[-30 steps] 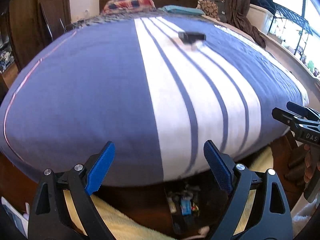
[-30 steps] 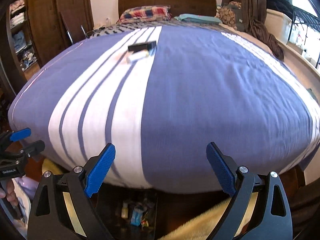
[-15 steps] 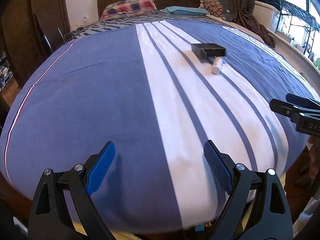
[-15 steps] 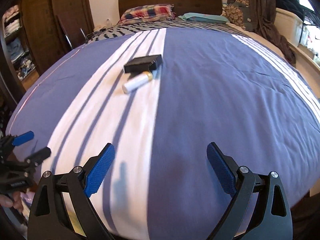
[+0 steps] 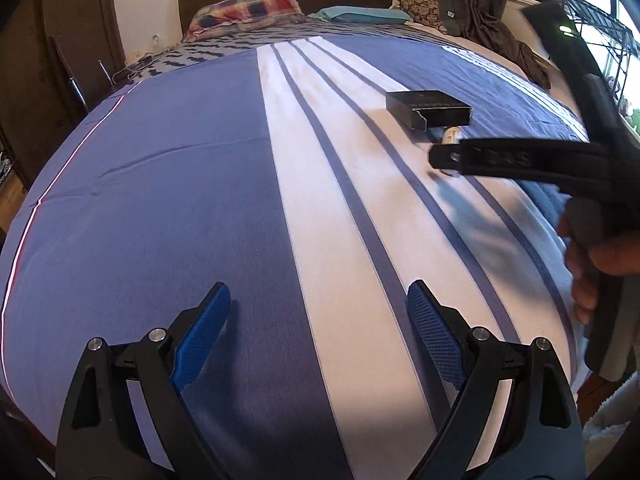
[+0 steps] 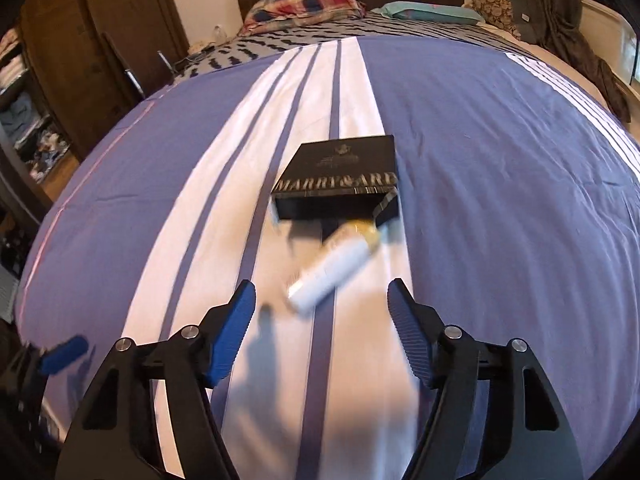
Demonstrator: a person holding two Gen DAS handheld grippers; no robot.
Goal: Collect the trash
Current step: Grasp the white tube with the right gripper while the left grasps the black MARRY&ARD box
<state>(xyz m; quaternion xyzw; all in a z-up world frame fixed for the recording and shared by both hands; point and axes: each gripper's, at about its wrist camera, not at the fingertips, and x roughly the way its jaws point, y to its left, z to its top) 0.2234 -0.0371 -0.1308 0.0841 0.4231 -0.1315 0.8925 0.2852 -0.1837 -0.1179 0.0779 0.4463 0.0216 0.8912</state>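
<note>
Both grippers have swept in over the bed [image 6: 500,128] from its foot, and the two bits of rubbish that were far up the striped cover a second ago now lie close ahead of the right gripper [image 6: 322,316]. The white tube [image 6: 330,272] lies on the white stripe just beyond the tips, its gold-capped end touching the open mouth of the black box [image 6: 340,176] behind it. The right fingers have just been closing in — they are still apart, pressing on nothing, with the tube's near end lined up with the gap but not yet between them. The left gripper [image 5: 318,332] hangs wide open over bare cover, well short of the box [image 5: 428,106]. The right looks set on the tube first — it is round and may roll on the soft cover.
</note>
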